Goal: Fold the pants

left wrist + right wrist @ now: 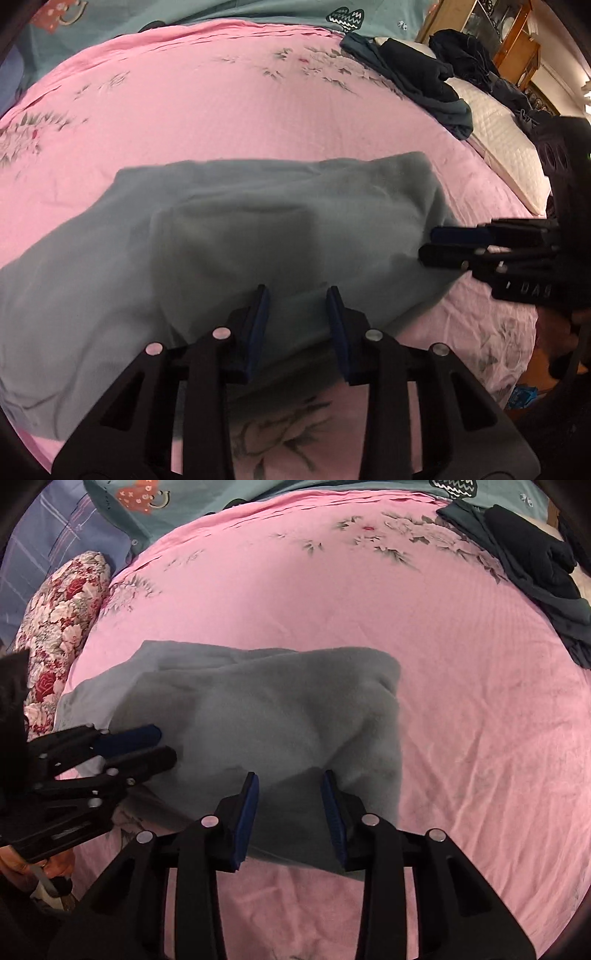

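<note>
Lower centre, grey-blue pants point(258, 229) lie folded on the pink bedsheet point(221, 110); left gripper point(299, 325) and right gripper point(290, 808) fingers apart; no readable labels.

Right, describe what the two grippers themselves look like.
Both are alike: the left gripper and right gripper have matte black plastic frames with triangular cut-outs, round silver pivot pins, and two flat fingers faced with dark blue pads. Seen from the left camera, the right gripper's body carries pale embossed lettering, too blurred to read. No cables or sleeves show.
</note>
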Tool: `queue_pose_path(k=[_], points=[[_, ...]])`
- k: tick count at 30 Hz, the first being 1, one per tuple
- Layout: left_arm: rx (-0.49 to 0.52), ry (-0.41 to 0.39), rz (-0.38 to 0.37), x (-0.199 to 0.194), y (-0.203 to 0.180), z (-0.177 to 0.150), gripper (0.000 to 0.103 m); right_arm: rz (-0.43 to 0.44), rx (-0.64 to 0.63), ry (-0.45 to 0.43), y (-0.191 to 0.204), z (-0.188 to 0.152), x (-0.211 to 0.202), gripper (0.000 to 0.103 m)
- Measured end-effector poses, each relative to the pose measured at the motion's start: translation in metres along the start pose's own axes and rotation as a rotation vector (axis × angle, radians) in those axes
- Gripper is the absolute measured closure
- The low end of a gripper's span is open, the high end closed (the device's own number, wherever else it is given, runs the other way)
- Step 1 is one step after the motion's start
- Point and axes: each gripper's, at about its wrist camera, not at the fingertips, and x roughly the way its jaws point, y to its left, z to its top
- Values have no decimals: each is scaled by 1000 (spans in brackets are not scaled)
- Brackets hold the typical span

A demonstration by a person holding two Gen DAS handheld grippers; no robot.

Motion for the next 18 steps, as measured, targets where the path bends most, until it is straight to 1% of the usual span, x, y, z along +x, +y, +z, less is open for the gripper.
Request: queue_pose_path(k=[2,3,6,8,9,11,12,13,15,17,18], points=[[-18,4,11,-5,4,-5,69,11,-6,12,-4,4,-5,67],[-40,3,11,-8,8,-9,69,10,-6,2,-4,5,-11,67],[-76,9,3,-11,13,-16,69,3,-21,-64,-4,19,-22,66],[-67,11,16,-9,9,-15,69,-12,-17,-86,-6,29,-18,66],[-63,13,23,-9,7,-15,69,-19,-11,-83,-8,34,-12,66],[-70,19,27,-11,10,-15,69,-31,13,-29,-18,40,10,66],[-73,19,27,-10,10,-15,69,-1,29,-24,-24,41,17,66],[-73,15,26,-10,10,-15,69,24,42,-34,-28,42,18,66],[-74,15,29,-12,10,-14,69,42,66,-9,-32,44,16,66],[-70,17,35,-11,10,-14,69,30,75,16,-29,48,9,66],[-68,18,38,-11,8,-13,69,15,63,9,-26,49,3,66]])
